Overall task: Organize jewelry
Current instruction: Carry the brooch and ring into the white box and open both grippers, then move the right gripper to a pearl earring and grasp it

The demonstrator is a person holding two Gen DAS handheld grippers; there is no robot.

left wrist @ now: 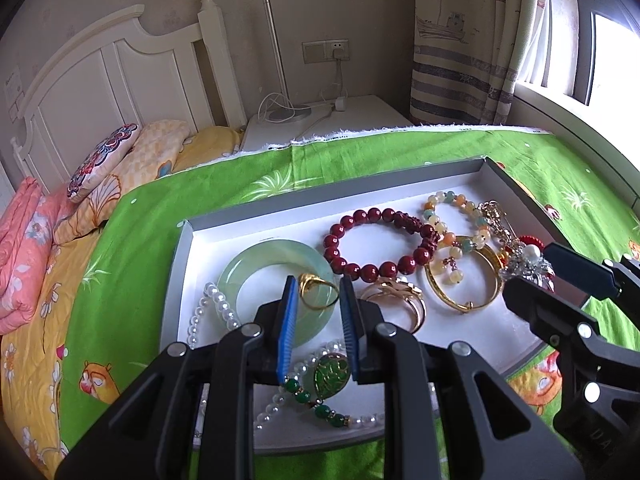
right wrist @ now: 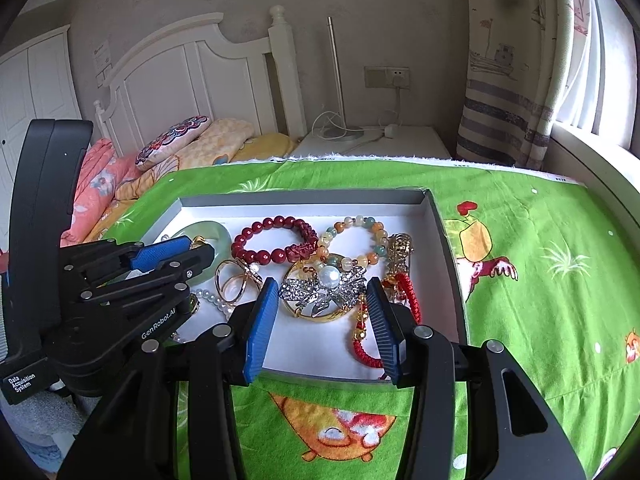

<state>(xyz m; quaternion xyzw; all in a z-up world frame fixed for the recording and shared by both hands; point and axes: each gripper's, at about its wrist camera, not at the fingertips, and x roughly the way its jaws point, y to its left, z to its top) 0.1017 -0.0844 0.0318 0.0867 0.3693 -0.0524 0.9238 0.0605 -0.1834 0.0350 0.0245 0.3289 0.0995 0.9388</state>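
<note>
Left wrist view: the left gripper hangs over the tray, jaws narrowly apart and empty, framing the gold ring lying on the jade bangle. Lower straight, pinching the ring only.

Right wrist view: the right gripper, jaws apart and empty, frames the brooch mid-tray; keep clear of the red cord.

- A shallow grey tray with a white floor is set flat on a green printed cloth.
- A pale jade bangle is laid flat at its 9 o'clock side; a gold ring is propped on its rim.
- A dark red bead bracelet is placed at centre.
- A pastel bead bracelet is seen toward 1 o'clock.
- A pearl-centred rhinestone brooch is rested on a gold bangle at 3 o'clock.
</note>
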